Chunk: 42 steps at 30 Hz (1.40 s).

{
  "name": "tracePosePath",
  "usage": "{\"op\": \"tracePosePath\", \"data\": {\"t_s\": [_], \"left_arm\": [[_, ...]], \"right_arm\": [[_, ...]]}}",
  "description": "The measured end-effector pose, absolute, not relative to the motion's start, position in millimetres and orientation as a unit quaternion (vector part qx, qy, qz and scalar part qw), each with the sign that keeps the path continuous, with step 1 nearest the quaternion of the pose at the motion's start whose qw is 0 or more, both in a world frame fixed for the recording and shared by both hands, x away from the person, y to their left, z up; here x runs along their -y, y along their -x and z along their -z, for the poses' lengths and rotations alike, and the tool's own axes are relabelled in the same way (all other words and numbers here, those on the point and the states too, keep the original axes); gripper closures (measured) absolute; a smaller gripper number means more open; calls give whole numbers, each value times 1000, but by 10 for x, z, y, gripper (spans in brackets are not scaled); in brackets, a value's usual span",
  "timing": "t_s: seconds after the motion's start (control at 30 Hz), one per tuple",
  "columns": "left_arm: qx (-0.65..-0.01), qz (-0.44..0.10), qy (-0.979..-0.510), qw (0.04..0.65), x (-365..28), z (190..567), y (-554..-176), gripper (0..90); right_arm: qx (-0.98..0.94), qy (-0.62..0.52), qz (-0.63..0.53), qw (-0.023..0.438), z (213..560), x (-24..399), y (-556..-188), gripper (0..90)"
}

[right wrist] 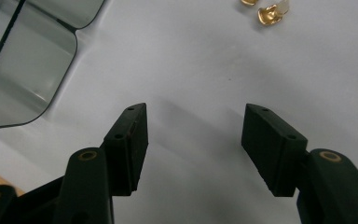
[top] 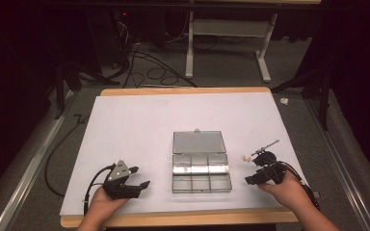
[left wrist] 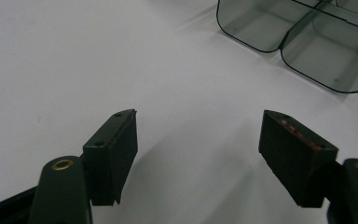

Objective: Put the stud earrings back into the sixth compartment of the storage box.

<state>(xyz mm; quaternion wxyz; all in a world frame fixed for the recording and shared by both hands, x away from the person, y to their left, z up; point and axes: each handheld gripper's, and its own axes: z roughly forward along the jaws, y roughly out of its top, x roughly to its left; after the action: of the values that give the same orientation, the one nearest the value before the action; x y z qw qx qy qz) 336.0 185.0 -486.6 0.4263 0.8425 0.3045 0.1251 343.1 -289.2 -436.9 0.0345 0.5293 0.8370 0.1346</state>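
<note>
White tabletop [top: 125, 125] holds our compartment box [top: 201, 168] at centre. Both grippers, left [left wrist: 198, 140] and right [right wrist: 193, 130], gape wide and empty. Closing carelessly could flick the gold clips [right wrist: 270, 11] away.

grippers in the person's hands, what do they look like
Both are black. The left gripper carries a grey three-cornered plate on top and trails a black cable. The right gripper trails a black cable too. Close up, the fingers are blocky black pads with small screw holes and brass-coloured pivots behind.

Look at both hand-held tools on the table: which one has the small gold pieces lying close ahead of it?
The right tool: the small gold pieces lie on the white sheet just beyond its open jaws. The left tool faces only bare sheet and a corner of the clear compartment box.
</note>
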Motion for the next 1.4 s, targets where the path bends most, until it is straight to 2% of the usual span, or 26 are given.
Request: {"op": "tracePosePath", "data": {"t_s": [0.3, 0.63, 1.03, 1.13, 1.4], "left_arm": [[-302, -125, -845, 424, -1840, 4869, -3359, 288], [-300, -122, -847, 422, -1839, 4869, -3363, 288], [-299, -122, -849, 419, -1837, 4868, -3367, 291], [-299, -121, -849, 419, -1835, 4869, -3368, 292], [-300, -121, -849, 417, -1822, 4874, -3369, 297]], "right_arm": [[-844, -526, -106, 22, 4302, 2834, -3538, 383], [-846, -526, -84, 16, 4223, 2823, -3750, 396], [-846, -528, -76, 15, 4187, 2870, -4012, 521], [-846, -528, -72, 15, 4208, 2865, -4044, 527], [-840, -539, -67, 17, 4262, 2899, -4189, 638]]}}
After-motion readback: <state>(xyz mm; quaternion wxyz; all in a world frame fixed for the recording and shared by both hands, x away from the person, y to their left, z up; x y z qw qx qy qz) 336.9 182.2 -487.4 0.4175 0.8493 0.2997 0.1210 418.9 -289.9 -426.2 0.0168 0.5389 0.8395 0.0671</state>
